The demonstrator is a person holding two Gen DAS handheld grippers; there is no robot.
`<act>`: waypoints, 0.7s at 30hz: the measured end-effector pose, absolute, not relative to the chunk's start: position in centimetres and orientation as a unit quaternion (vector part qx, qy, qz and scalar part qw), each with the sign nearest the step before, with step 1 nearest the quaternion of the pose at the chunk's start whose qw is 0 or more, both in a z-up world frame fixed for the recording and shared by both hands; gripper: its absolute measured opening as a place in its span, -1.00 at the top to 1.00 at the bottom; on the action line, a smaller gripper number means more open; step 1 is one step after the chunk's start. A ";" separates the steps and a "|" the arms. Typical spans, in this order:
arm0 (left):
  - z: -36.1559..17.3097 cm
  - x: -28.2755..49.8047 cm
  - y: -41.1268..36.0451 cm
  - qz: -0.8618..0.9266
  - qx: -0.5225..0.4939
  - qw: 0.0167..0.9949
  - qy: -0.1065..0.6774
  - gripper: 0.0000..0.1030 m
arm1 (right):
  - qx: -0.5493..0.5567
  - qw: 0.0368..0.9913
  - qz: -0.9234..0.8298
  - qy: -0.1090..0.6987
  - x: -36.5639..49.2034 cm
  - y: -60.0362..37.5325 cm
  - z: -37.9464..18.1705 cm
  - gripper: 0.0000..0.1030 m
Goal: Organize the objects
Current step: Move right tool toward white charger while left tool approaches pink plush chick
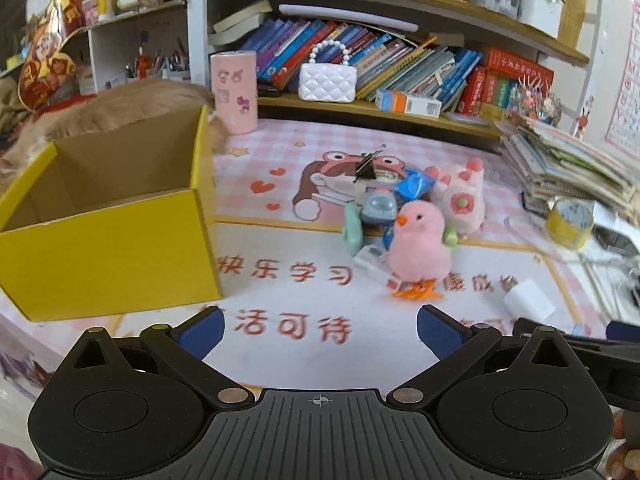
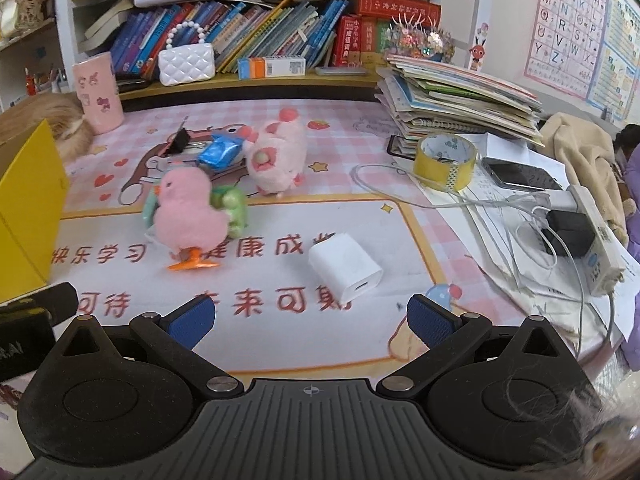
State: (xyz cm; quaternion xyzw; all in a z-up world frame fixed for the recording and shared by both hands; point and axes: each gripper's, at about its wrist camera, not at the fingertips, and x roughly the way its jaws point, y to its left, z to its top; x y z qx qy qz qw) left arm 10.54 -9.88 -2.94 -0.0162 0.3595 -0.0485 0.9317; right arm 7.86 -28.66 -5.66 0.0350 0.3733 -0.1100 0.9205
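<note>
A yellow cardboard box (image 1: 108, 248) stands open at the left of the pink desk mat, with no objects visible inside. A pink chick toy (image 1: 418, 246) (image 2: 186, 210) stands on orange feet in front of a small pile: a pink plush (image 1: 462, 196) (image 2: 276, 160), a blue packet (image 1: 414, 186) (image 2: 220, 152), a black binder clip (image 1: 366, 166) (image 2: 180, 140) and green toys (image 2: 234, 210). A white charger cube (image 2: 346, 266) (image 1: 528, 300) lies nearer, to the right. My left gripper (image 1: 320, 330) is open, short of the chick. My right gripper (image 2: 310, 320) is open, just before the charger.
A pink cylinder (image 1: 234, 92) and a white quilted purse (image 1: 328, 80) sit at the back by a bookshelf. A stack of books (image 2: 460, 98), a yellow tape roll (image 2: 444, 160), a phone (image 2: 520, 174) and a power strip with cables (image 2: 592, 236) crowd the right side.
</note>
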 end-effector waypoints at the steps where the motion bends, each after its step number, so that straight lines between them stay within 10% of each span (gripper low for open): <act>1: -2.9 10.8 -10.2 -0.047 -0.018 0.932 0.360 -1.00 | 0.037 0.920 -0.110 0.374 8.2 -29.2 -5.7 -1.00; 13: -3.2 12.9 -13.6 -0.009 -0.013 0.929 0.369 -1.00 | 0.055 0.899 -0.082 0.426 13.0 -33.9 -8.4 -0.44; 21: -2.8 14.3 -15.3 0.006 -0.004 0.933 0.361 -1.00 | 0.036 0.896 -0.057 0.439 15.9 -34.9 -10.4 -0.43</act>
